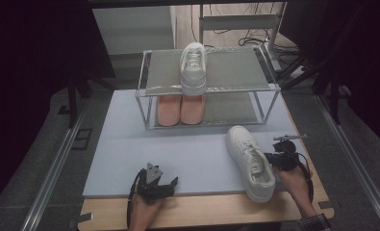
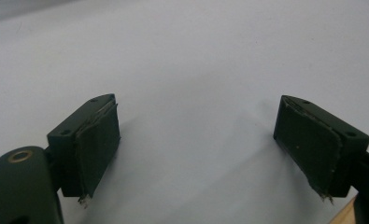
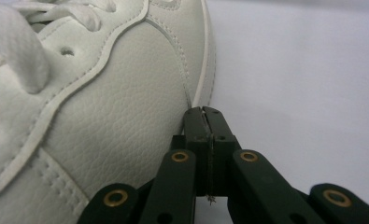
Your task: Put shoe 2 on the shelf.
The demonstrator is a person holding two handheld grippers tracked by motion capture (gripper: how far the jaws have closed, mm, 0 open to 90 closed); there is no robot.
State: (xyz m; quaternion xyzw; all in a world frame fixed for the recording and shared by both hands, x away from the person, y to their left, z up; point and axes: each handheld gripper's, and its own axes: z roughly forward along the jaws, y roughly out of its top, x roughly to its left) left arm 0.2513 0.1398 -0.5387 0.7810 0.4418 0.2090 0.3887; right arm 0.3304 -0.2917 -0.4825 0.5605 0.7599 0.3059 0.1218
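Left gripper [image 1: 171, 183] lower left of centre, on pale blue mat [image 1: 187, 154], jaws spread wide, nothing between. White sneaker [image 1: 250, 161] lower right, leather, laced, toe pointing up-frame, heel over mat's near edge. Right gripper [image 1: 269, 159] pressed against sneaker's right side, jaws closed together, gripping nothing. Upper centre: metal rack [image 1: 149, 79]; second white sneaker [image 1: 193, 67] on top shelf, pink pair [image 1: 180, 109] below.

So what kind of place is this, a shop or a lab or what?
Probably a lab or recording workspace, not a shop: a pale blue mat on a wooden table, a two-tier metal shoe rack, and loose cables on the floor behind it.
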